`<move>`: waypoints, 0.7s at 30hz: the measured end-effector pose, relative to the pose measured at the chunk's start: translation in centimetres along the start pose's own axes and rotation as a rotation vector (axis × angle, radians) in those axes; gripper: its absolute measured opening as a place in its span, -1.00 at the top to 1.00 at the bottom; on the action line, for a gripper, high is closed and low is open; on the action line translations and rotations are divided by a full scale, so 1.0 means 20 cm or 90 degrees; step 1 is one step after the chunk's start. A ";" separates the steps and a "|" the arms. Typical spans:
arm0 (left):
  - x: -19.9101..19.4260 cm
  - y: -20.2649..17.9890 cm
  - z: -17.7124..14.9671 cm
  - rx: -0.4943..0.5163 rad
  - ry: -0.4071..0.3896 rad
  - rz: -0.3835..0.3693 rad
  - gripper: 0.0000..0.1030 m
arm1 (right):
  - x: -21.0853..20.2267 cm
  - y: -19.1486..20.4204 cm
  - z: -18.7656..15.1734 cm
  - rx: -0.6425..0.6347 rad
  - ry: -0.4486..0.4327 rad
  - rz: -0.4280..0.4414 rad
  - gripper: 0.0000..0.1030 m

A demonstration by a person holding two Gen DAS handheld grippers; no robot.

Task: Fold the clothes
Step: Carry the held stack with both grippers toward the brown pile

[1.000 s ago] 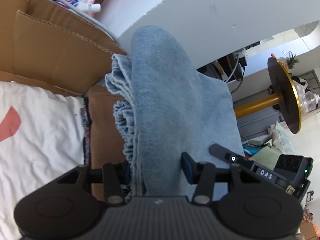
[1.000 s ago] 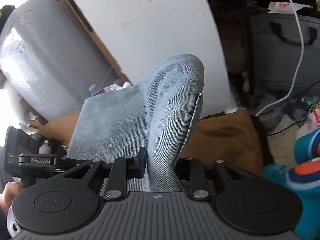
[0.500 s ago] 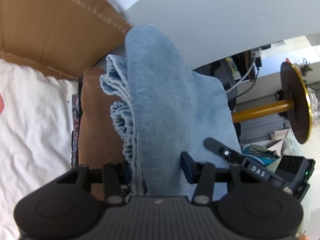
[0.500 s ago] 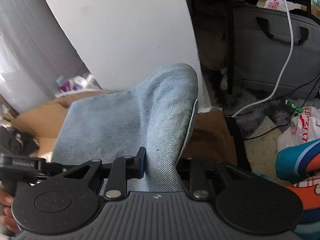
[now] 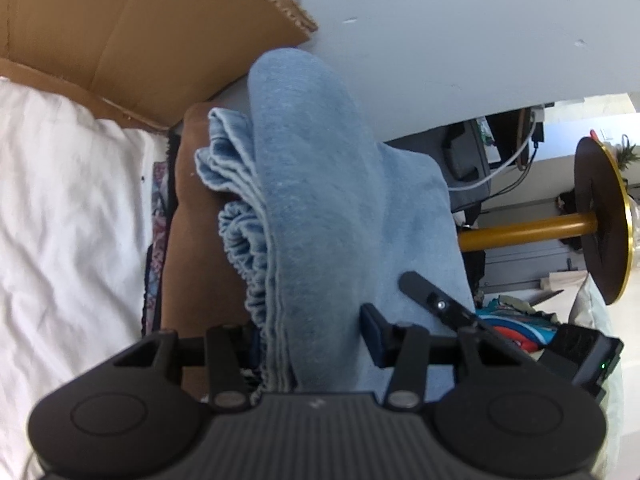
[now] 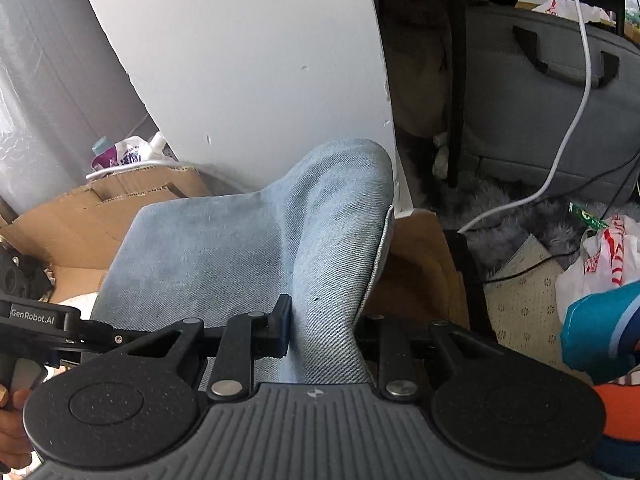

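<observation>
Both hands are on the same light blue denim garment (image 5: pixel 320 208), folded over thick and hanging between the two tools. The left tool (image 5: pixel 316 344) is pinching one bunched end of it; the far finger (image 5: pixel 374 334) presses into the cloth, while the near finger is buried behind the gathered, ruffled edge and cannot be made out. The right tool (image 6: pixel 320 328) is pinching the other end, its blue-padded finger (image 6: pixel 282 326) tight against the twill; the opposite finger is hidden under the fold.

The denim sits above a brown cloth (image 5: pixel 192 264), and whether it touches that cloth is hard to tell, because the garment covers the spot. Beside the brown cloth lies a white crumpled sheet (image 5: pixel 68 216), cut off at the picture's edge. A brown cardboard box (image 5: pixel 132 40) stands behind, its top out of view. A large white panel (image 6: pixel 248 72) rises behind the garment. To the right, a grey bag (image 6: pixel 540 112) sits half behind a white cable (image 6: pixel 576 80), and a bright teal and orange item (image 6: pixel 600 340) is only partly visible, so I cannot name it.
</observation>
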State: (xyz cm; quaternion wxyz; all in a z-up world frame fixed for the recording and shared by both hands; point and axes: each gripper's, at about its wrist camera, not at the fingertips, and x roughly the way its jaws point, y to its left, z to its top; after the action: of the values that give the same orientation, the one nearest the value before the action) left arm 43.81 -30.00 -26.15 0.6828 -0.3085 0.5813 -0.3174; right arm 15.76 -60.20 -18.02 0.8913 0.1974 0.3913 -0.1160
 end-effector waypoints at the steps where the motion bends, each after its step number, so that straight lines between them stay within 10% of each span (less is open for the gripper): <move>1: 0.02 0.01 0.01 0.002 -0.001 0.003 0.04 | 0.01 0.00 0.00 0.002 -0.001 -0.002 0.50; 21: -0.27 -0.28 0.18 0.210 0.005 0.237 -0.02 | 0.15 -0.07 -0.09 0.036 -0.031 -0.017 0.47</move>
State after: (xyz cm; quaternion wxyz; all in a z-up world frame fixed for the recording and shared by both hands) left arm 46.35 -28.83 -17.99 0.7681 -0.0795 0.5713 -0.2780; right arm 16.10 -60.85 -21.66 0.8931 0.2148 0.3683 -0.1437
